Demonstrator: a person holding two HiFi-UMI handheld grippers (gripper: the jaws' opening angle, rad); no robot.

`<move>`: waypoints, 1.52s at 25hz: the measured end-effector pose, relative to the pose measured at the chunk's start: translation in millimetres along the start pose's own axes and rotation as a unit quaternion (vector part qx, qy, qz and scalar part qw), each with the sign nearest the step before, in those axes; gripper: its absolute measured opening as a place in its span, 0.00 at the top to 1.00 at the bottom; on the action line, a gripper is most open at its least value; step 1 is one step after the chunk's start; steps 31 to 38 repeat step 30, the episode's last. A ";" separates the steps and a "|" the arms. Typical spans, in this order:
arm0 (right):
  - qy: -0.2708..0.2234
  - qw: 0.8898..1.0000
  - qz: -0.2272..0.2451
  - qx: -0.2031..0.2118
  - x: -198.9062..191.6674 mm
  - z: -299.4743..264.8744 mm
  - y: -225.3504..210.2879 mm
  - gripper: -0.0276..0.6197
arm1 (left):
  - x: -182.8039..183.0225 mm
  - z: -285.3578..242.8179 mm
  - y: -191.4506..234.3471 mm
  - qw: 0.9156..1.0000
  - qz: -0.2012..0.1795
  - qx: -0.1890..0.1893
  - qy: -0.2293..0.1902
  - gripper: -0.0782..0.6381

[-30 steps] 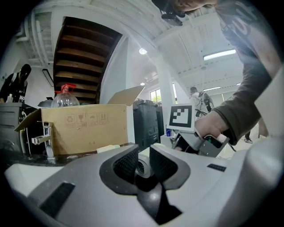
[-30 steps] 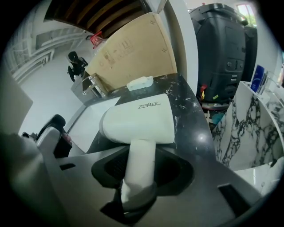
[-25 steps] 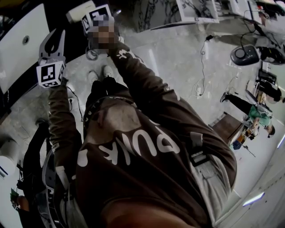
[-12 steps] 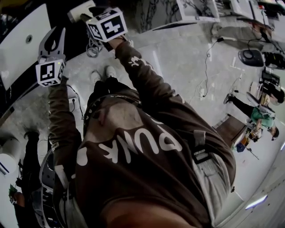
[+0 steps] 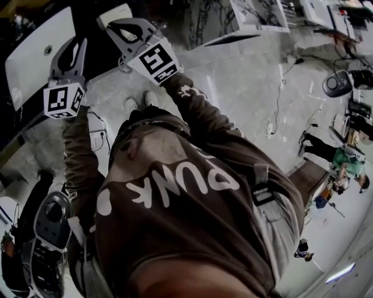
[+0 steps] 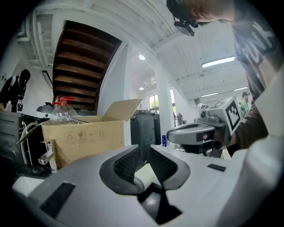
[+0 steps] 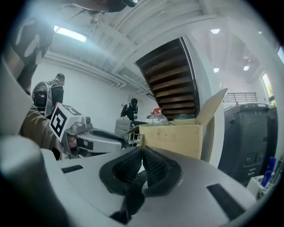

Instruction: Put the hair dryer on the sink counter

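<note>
I cannot make out a hair dryer in any view. In the head view both grippers are raised in front of the person, near a white sink basin. My left gripper stands open by a narrow gap, with only a pale part low at the root of its jaws. To its right is my right gripper. Its jaws are closing, the ribbed tips meet, and nothing is between them. A white blocky object lies just beyond it. Each gripper view shows the other gripper alongside: the right gripper, the left gripper.
An open cardboard box with a plastic bottle in it stands ahead, beside a chrome tap and a dark bin. A dark staircase hangs overhead. Cables trail over the floor; people stand further off.
My right gripper has swung round, so its marker cube now sits lower and further right and its jaws show, pointing up-left. The left gripper has hardly moved.
</note>
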State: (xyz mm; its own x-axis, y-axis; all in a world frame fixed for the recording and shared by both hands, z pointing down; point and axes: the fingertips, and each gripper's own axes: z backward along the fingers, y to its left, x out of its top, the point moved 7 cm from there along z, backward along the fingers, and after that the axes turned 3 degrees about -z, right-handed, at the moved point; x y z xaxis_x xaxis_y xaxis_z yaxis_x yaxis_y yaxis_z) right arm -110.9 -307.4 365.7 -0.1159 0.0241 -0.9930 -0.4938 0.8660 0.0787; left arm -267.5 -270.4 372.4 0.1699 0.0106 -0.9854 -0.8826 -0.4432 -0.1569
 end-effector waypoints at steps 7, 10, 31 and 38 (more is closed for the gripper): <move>-0.012 1.000 0.003 0.000 6.4 4.6 3.6 0.95 | 7.3 9.0 -4.8 1.000 -0.001 -0.002 -0.001 0.81; -0.013 1.000 0.004 0.001 8.2 4.5 3.6 0.95 | 9.5 9.4 -4.7 1.000 -0.005 -0.003 -0.003 0.81; -0.023 1.000 0.005 0.002 17.0 7.8 -0.2 0.95 | 20.1 3.1 -8.0 1.000 -0.014 -0.006 -0.012 0.81; -0.023 1.000 0.005 0.002 17.0 7.8 -0.2 0.95 | 20.1 3.1 -8.0 1.000 -0.014 -0.006 -0.012 0.81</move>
